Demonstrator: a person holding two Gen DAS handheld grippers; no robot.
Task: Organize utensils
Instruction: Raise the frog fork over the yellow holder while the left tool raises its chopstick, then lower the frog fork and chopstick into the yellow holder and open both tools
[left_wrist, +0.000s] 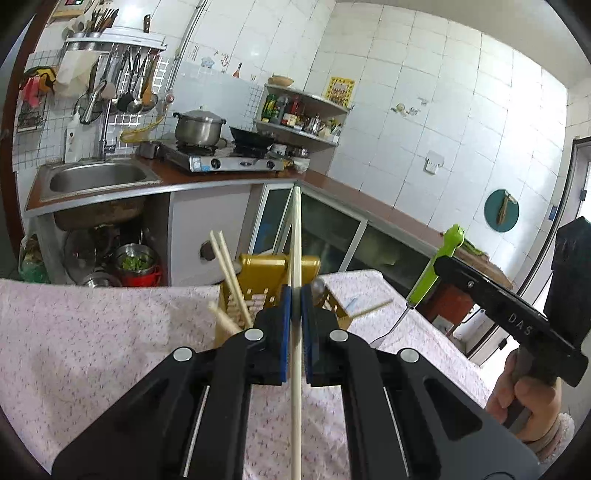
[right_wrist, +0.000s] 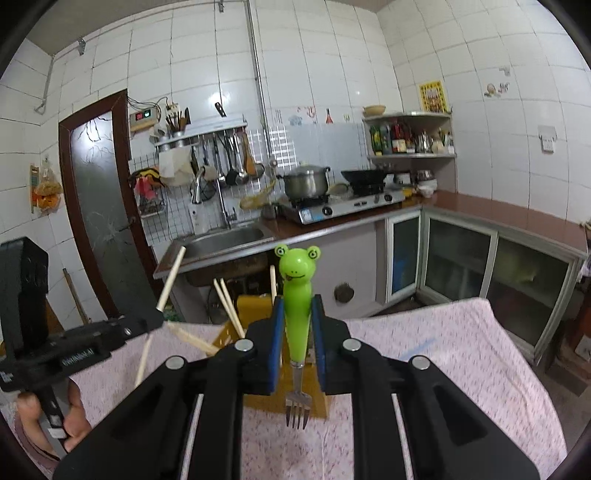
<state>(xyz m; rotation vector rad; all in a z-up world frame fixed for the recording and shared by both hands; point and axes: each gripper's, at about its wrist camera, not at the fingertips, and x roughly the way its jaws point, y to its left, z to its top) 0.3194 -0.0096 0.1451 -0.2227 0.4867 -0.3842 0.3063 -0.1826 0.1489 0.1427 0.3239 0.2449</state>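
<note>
My left gripper (left_wrist: 295, 295) is shut on a long pale wooden chopstick (left_wrist: 296, 243), held upright above a yellow slotted utensil holder (left_wrist: 258, 291) on the pink cloth table. Two chopsticks (left_wrist: 231, 273) stand in the holder. My right gripper (right_wrist: 298, 306) is shut on a fork with a green frog handle (right_wrist: 296, 291), tines (right_wrist: 296, 410) pointing down toward me. The holder (right_wrist: 255, 306) lies just behind it. The right gripper also shows at the right of the left wrist view (left_wrist: 439, 262), and the left gripper at the left of the right wrist view (right_wrist: 157, 317).
Pink floral cloth (left_wrist: 92, 332) covers the table. A loose chopstick (left_wrist: 369, 308) lies right of the holder. Behind stand the counter with sink (left_wrist: 96, 177), gas stove with pot (left_wrist: 199, 127), corner shelf (left_wrist: 303, 110) and glass cabinets (left_wrist: 332, 232).
</note>
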